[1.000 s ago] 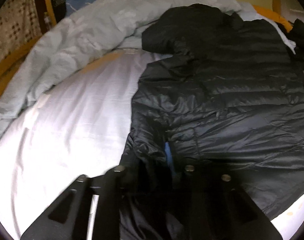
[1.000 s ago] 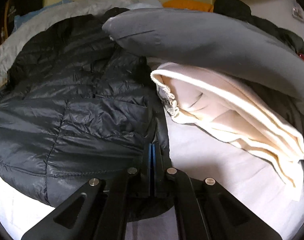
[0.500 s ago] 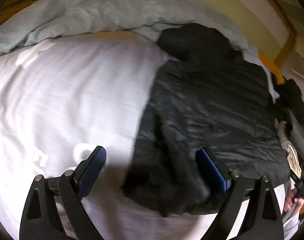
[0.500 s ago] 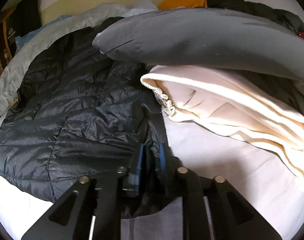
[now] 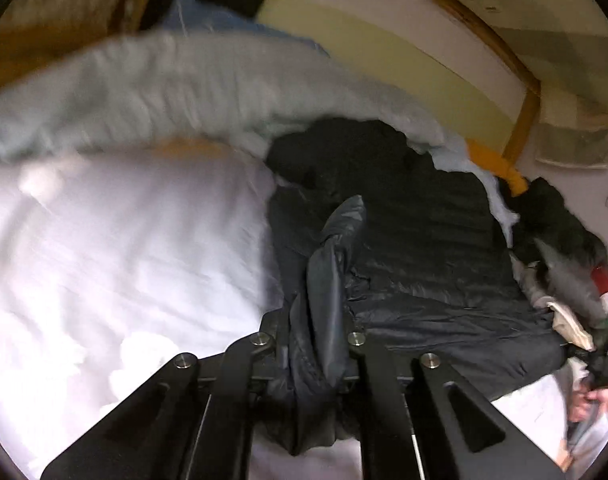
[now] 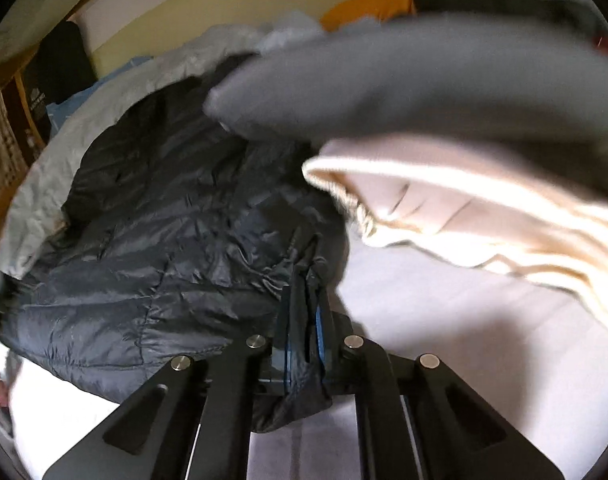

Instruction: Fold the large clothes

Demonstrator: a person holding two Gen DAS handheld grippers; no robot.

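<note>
On white sheet, left claw closing onto jacket sleeve, earlier agape; right claw likewise closing, seemingly gripping hem.

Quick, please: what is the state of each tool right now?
Left tool: closing on a bunched fold of the black puffer jacket.
Right tool: closing on the jacket's edge.

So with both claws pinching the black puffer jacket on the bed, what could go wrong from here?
1. The left claw, closing, pinches only a thin twisted bunch of the jacket; the slick fabric may slip out.
2. The right claw, also closing, holds just the edge, so it could drop unevenly.
3. The cream garment and grey cushion crowd that side and might get dragged.
</note>
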